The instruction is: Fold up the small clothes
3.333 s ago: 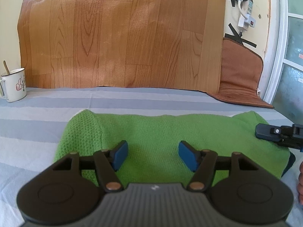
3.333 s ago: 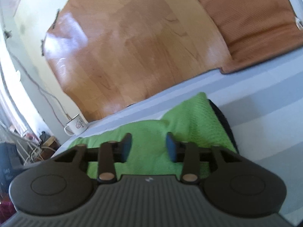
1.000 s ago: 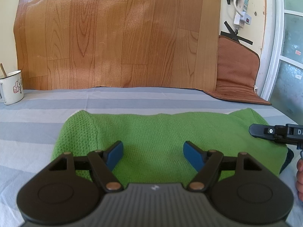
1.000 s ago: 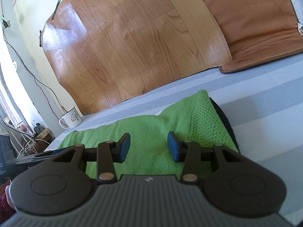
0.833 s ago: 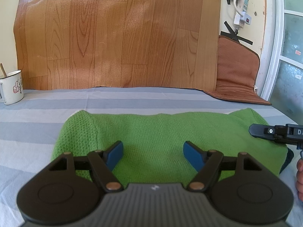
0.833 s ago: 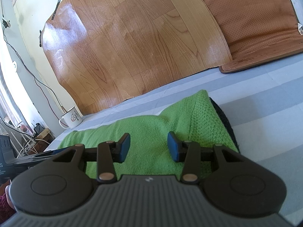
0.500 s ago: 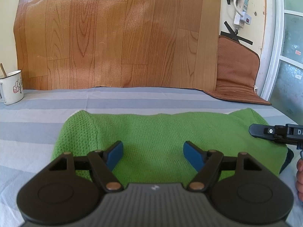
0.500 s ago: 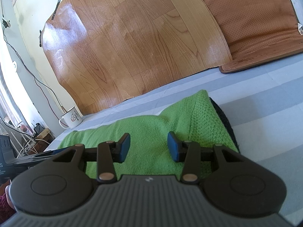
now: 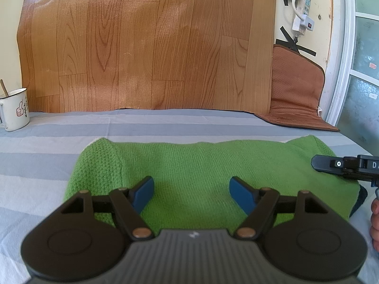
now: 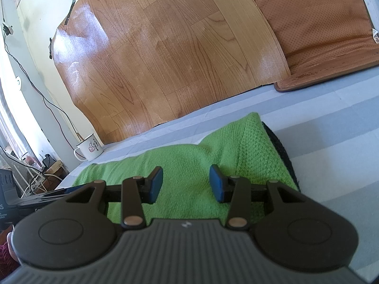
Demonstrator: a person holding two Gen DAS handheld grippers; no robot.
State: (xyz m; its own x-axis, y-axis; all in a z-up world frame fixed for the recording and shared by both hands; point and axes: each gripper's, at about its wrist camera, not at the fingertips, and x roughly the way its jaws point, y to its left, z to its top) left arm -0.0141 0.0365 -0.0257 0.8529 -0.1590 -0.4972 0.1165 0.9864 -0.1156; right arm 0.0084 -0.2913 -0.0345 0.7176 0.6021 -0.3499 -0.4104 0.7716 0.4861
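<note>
Since the earliest frames your left gripper [image 9: 190, 189] has spread its jaws wider and your right gripper [image 10: 186, 182] has levelled out of its tilt; over the last second nothing shifts. Left jaws stand released, blue pads [image 9: 142, 193] well apart, nothing between them, hanging over the near half of the green knit [image 9: 201, 165]. Right jaws also released, narrower gap, nothing pinched, over the knit's right end [image 10: 189, 161].

The knit lies folded in a long band across the striped sheet [image 9: 47, 161], left end rounded, right end peaked. A dark layer [image 10: 279, 146] peeks out from under its right edge.

In the left view your right gripper's black body [image 9: 343, 166] pokes in from the right rim over the knit's right end, with your fingers [image 9: 374, 220] at the frame edge below it. In the right view your left gripper [image 10: 42, 196] shows dark at the lower left.

Around: white mug [image 9: 14, 111] with a spoon at the sheet's far left, well apart from the knit. Wood-look sheet [image 9: 146, 47] up the wall behind. Brown cushion [image 9: 296, 90] leans far right. Power strip [image 9: 302, 11] taped to the wall above it. Cables and clutter [image 10: 40, 177] past the bed's left edge. Nothing blocks either gripper's way to the knit.
</note>
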